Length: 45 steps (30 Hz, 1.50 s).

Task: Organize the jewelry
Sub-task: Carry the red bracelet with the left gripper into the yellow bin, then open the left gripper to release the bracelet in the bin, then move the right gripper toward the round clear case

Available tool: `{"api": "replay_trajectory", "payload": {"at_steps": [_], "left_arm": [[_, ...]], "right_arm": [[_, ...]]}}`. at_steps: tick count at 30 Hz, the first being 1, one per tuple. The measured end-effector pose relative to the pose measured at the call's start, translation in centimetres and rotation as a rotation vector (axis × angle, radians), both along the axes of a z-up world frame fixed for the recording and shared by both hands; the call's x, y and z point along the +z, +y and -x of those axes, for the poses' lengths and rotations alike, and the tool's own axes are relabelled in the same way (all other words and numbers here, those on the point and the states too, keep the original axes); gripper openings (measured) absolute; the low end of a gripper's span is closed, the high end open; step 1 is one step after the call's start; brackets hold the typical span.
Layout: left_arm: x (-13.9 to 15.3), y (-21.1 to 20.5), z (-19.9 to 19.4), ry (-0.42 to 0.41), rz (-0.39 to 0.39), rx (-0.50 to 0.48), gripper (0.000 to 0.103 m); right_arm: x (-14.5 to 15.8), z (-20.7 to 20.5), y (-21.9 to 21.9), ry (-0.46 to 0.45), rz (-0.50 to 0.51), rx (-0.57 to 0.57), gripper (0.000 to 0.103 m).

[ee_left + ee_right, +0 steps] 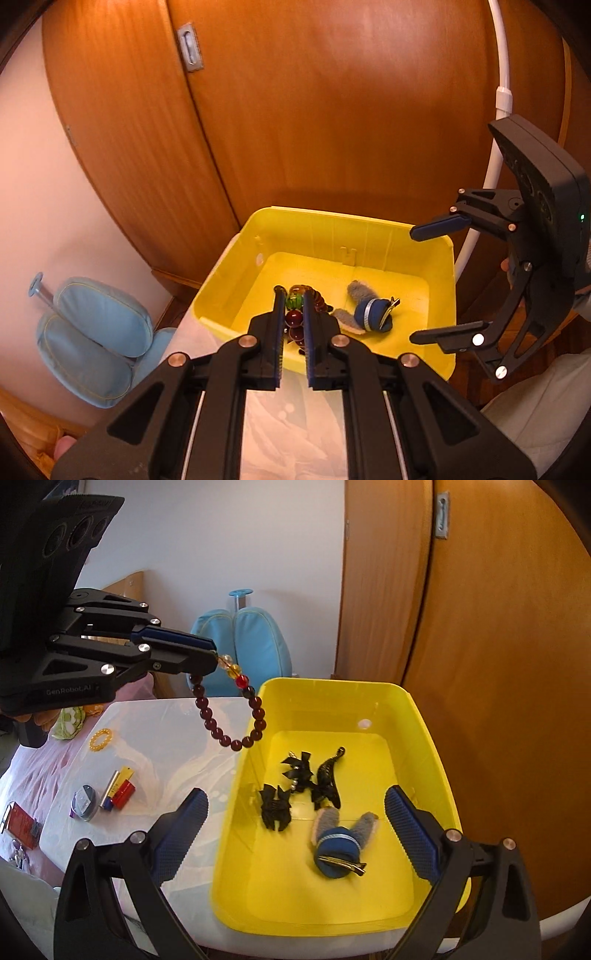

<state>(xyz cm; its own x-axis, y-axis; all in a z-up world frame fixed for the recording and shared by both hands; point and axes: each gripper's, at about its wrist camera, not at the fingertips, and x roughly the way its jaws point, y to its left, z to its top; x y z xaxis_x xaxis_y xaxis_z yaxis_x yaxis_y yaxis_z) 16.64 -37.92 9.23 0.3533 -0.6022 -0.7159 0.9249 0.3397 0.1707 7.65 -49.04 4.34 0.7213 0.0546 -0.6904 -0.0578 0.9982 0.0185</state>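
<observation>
My left gripper (294, 314) is shut on a dark red bead bracelet (229, 716) and holds it in the air over the left rim of the yellow bin (424, 720); the bracelet hangs in a loop below the fingertips. It also shows between the fingers in the left wrist view (294, 318). My right gripper (295, 830) is open and empty above the bin's near end. In the bin lie a blue and grey hair clip (338, 849), black bow clips (275, 808) and a black claw clip (328, 775).
On the white table (177, 746) left of the bin lie a yellow bead bracelet (100, 739), batteries (118, 788), a small round tin (85, 802) and a red box (20, 823). A wooden wardrobe (498, 627) stands behind. A light blue cushioned seat (251, 642) is beyond the table.
</observation>
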Motion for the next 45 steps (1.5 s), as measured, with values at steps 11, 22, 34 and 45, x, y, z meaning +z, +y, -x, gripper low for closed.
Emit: {"api": "replay_trajectory", "payload": {"at_steps": [11, 22, 34, 45], "left_arm": [[-11.2, -8.2, 0.4, 0.160, -0.204, -0.055, 0.010], [-12.1, -8.4, -0.1, 0.148, -0.218, -0.012, 0.039], [-6.6, -3.4, 1.2, 0.084, -0.055, 0.071, 0.085], [-5.0, 16.2, 0.0, 0.065, 0.015, 0.511, 0.095]], "right_arm": [[-4.8, 0.1, -5.5, 0.151, 0.017, 0.004, 0.097], [-6.0, -0.4, -7.3, 0.177, -0.008, 0.029, 0.097], [-3.9, 0.4, -5.5, 0.079, -0.024, 0.045, 0.097], [0.6, -2.0, 5.9, -0.073, -0.080, 0.322, 0.099]]}}
